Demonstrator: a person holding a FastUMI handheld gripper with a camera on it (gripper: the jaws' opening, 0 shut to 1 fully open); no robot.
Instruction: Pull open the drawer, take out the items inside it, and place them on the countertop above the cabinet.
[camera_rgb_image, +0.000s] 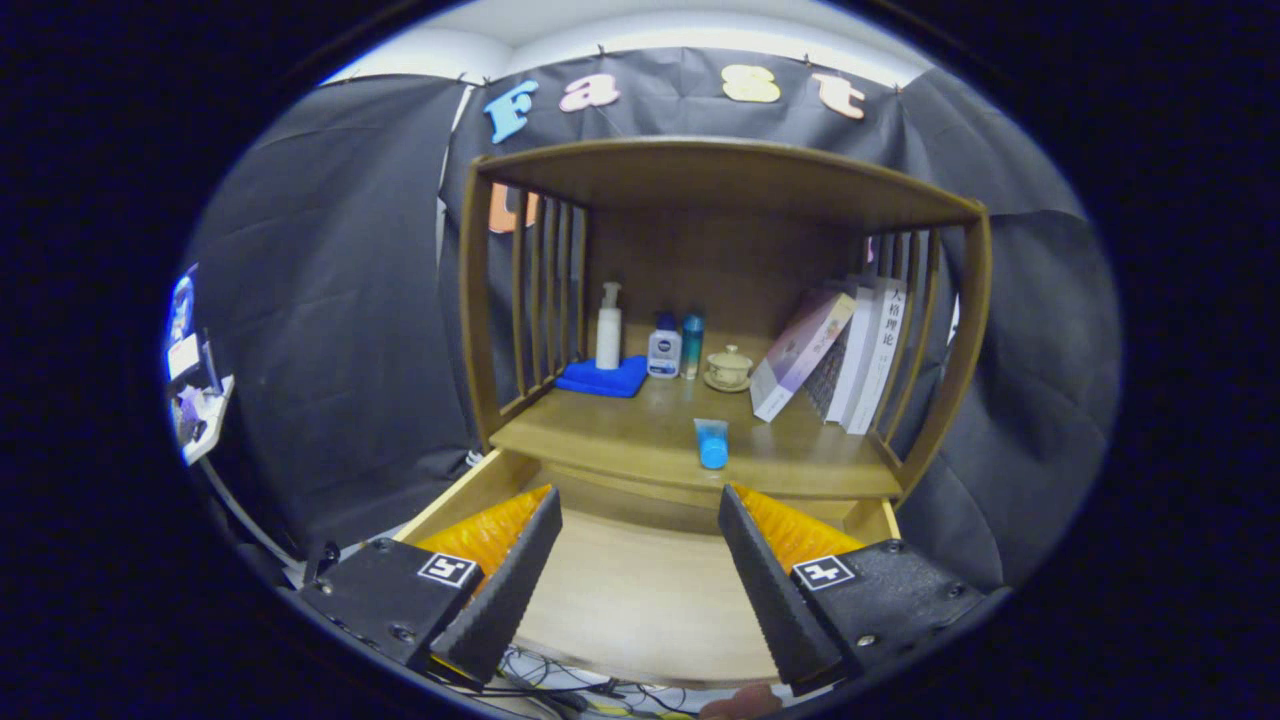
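Gripper (640, 510) fingers spread wide, holding nothing, above the pulled-out drawer (640, 590); drawer floor bare where visible. Just beyond, blue tube (712, 443) lies on the countertop (620, 440) near its front edge. Farther back: blue cloth (603, 378), pump bottle (608, 326), two small bottles (664, 346), lidded ceramic jar (729, 368). Books (845, 350) lean at right.

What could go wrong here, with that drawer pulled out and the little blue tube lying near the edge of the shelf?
The blue tube lies near the countertop's front edge, so a nudge could roll it into the open drawer. The gripper hangs open over the drawer; lifting carelessly, its fingers might clip that edge. The leaning books could topple if the cabinet is jolted.
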